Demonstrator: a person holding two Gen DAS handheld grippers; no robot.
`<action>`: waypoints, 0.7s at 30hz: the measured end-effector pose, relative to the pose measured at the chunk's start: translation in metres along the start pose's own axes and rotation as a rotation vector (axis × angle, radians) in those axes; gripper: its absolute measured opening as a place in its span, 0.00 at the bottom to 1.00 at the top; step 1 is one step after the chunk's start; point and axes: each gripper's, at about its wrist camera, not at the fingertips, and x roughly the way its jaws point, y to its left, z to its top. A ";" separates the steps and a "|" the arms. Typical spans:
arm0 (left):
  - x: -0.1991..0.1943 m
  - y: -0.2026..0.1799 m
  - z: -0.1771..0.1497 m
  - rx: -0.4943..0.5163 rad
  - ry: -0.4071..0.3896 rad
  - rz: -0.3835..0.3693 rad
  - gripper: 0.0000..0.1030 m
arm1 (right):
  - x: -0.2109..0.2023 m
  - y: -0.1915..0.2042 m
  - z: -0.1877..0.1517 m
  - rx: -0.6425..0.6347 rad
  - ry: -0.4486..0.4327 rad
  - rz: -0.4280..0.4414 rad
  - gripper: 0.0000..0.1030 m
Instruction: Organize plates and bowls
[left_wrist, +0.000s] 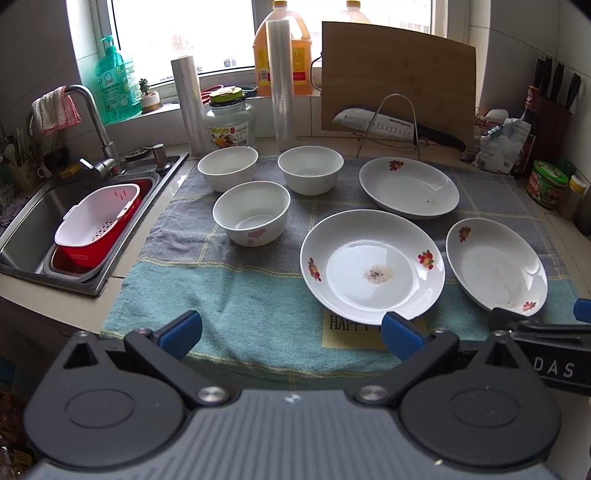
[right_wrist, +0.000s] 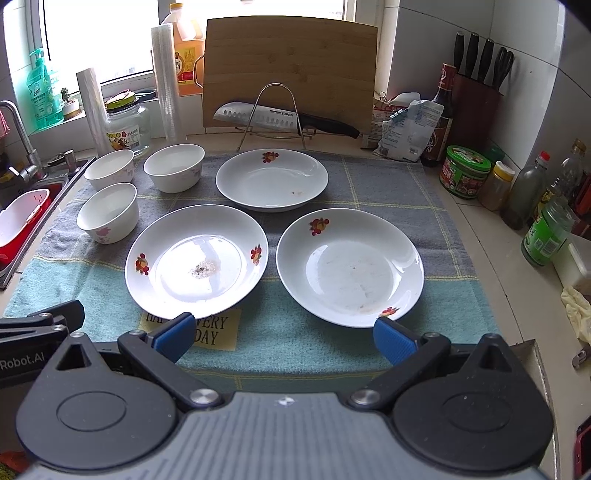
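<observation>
Blue-padded fingers (left_wrist: 186, 325) of the left gripper (left_wrist: 291, 328) stand wide apart, holding nothing, low over the near edge of a checked cloth (left_wrist: 236, 288) spread on the counter (right_wrist: 476, 236). Same for the right gripper (right_wrist: 284, 332): fingers (right_wrist: 391, 338) spread, empty, just short of two plates. Both grippers side by side, each showing at the edge of the other's view.

Nearest the left fingers: a white plate with a dark speckled stain (left_wrist: 371, 266) at its centre, its near rim just above the right-hand pad in the left wrist view. To its right, apart from it, a second flowered plate (right_wrist: 349, 266) with faint smears; its near rim sits by the right gripper's right-hand pad (contact cannot be told). Behind these two, a third plate (right_wrist: 271, 179), a small brown spot on it.

Left of the plates, three white bowls in a loose triangle, all upright and empty: near bowl (left_wrist: 251, 212) with a pink print, far-left bowl (left_wrist: 228, 168), far-right bowl (left_wrist: 310, 168). None stacked, none touching.

Beyond the cloth: a cutting board (right_wrist: 290, 70) leaning against the wall, a knife (right_wrist: 273, 118) lying across a wire stand in front of it. Sink (left_wrist: 33, 206) off to the left with a red-and-white basket (left_wrist: 98, 221) inside. Jars and bottles (right_wrist: 543, 229) along the right wall (labels unreadable).
</observation>
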 end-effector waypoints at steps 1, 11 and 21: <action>0.000 -0.001 0.000 0.000 0.000 0.000 0.99 | 0.000 -0.001 0.000 0.001 0.000 0.000 1.00; -0.003 -0.006 0.001 -0.004 -0.005 -0.002 0.99 | -0.002 -0.005 0.001 0.001 -0.003 -0.003 1.00; -0.006 -0.008 0.000 -0.009 -0.009 -0.007 0.99 | -0.005 -0.005 0.000 0.000 -0.012 -0.014 1.00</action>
